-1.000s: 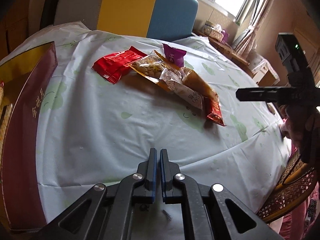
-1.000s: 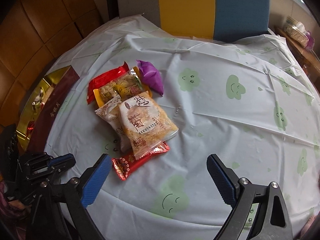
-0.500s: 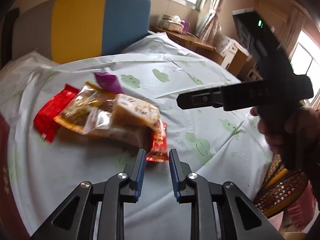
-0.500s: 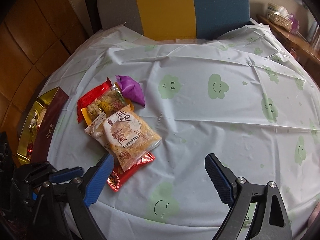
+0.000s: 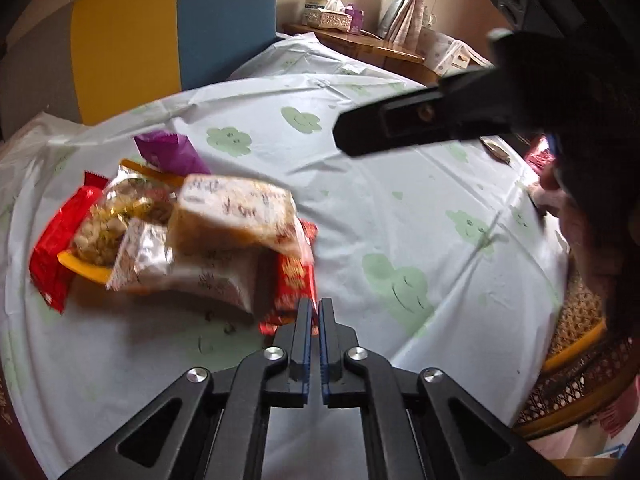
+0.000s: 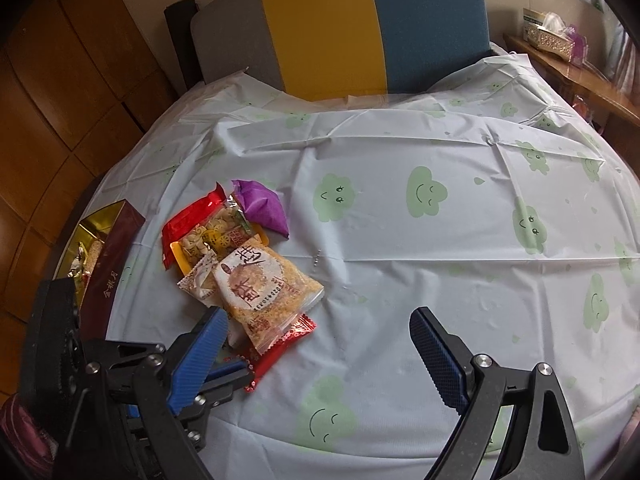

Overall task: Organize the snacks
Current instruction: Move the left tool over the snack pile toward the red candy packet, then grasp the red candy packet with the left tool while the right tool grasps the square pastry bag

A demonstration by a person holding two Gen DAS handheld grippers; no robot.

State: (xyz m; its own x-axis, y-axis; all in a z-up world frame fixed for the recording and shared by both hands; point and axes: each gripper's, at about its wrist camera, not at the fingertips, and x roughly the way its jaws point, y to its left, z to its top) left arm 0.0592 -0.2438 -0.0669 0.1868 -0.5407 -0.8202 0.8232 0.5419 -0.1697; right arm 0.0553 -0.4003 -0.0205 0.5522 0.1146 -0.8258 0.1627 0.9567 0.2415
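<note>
A pile of snack packets lies on the table: a clear bag of yellow crisps [image 6: 266, 292] on top, a white packet [image 6: 198, 280], a small red foil packet [image 6: 280, 346] at the bottom, a long red packet [image 6: 188, 218], a pasta-shape bag [image 6: 212, 236] and a purple packet [image 6: 262, 206]. My left gripper [image 5: 315, 304] is shut with its tips at the near corner of the small red foil packet [image 5: 294, 280]; I cannot tell whether it pinches the packet. It also shows in the right wrist view [image 6: 236, 372]. My right gripper [image 6: 316, 344] is open and empty above the table near the pile.
The round table carries a white cloth with green smiling clouds [image 6: 424, 192]. A maroon and gold gift box [image 6: 106, 264] with snacks inside lies at the left edge. A grey, yellow and blue chair back [image 6: 332, 28] stands behind the table. A wicker chair [image 5: 576, 368] is at the right.
My left gripper has swung right and forward to the small red foil packet; it opened a little half a second ago and is shut again. The right gripper stayed open and shifted slightly.
</note>
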